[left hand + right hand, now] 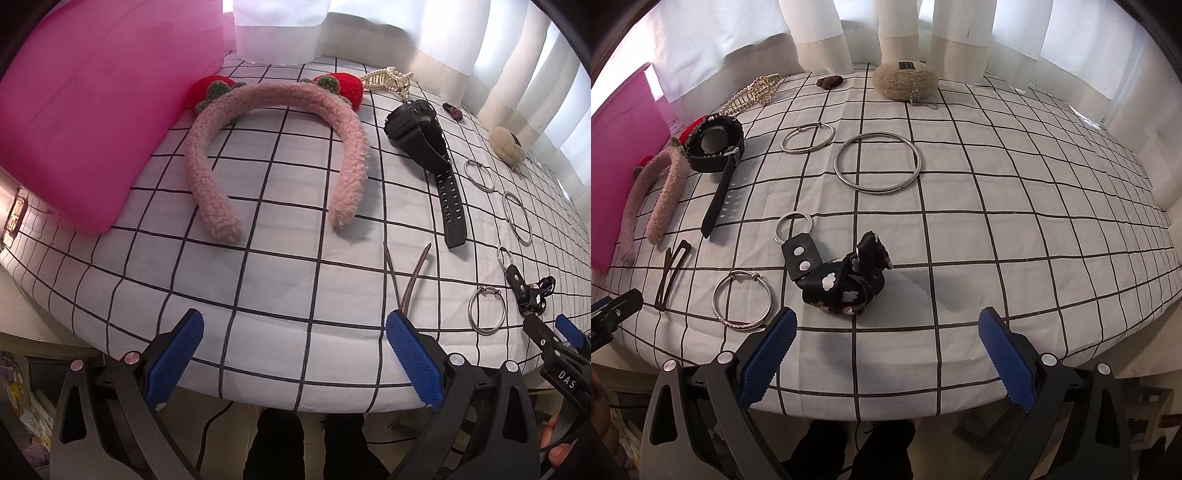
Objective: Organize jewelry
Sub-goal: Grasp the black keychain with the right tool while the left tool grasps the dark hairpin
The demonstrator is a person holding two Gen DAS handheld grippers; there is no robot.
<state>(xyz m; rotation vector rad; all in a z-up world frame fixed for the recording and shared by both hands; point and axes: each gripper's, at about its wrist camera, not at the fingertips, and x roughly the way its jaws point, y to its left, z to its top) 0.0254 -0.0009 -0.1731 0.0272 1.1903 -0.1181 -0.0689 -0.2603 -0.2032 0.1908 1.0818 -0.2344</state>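
Observation:
Jewelry lies spread on a white checked cloth (280,288). A fluffy pink headband (273,155) with red strawberries lies beyond my left gripper (295,354), which is open and empty at the table's front edge. A brown hair clip (404,277) lies just ahead of its right finger. My right gripper (886,350) is open and empty, just short of a black keychain (842,277) with a ring. A small silver bangle (743,299) lies by its left finger. A large silver bangle (877,162), another bangle (808,137) and a black watch (714,147) lie further back.
A pink box (81,110) stands at the left. A gold claw clip (753,94), a dark scrunchie (829,82) and a beige fluffy pouch (905,83) lie at the back by white curtains (960,29). The table edge runs just under both grippers.

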